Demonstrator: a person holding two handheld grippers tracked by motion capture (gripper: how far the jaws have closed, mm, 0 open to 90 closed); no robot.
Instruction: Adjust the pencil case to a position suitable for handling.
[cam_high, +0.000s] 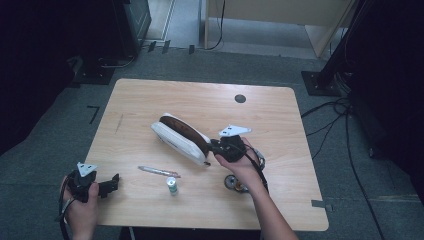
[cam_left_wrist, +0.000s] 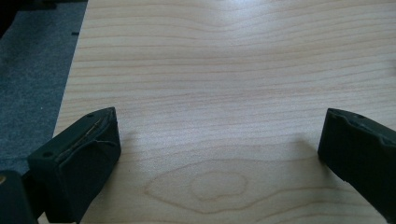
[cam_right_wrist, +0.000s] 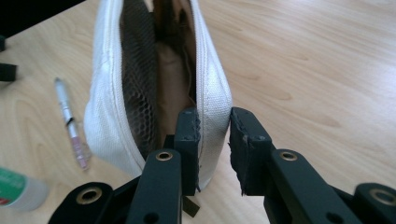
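Right gripper (cam_right_wrist: 214, 140) nearest the lens: its 2 jaws straddle the near wall of the white pouch (cam_right_wrist: 154, 79), one inside the unzipped mouth, one outside, pinching it. Pouch lies mid-table (cam_high: 150, 95), mouth open. Left gripper (cam_high: 102, 186) open, over bare wood at the near-left edge.

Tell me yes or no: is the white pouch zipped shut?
No: in the right gripper view the white pouch gapes open, showing its brown lining and mesh pocket.

You work at a pale wooden bench (cam_high: 150, 95) on grey carpet (cam_high: 45, 150). Beyond it stand dark stands, trailing cables (cam_high: 330, 120) and what may be a light wooden cabinet (cam_high: 280, 12).
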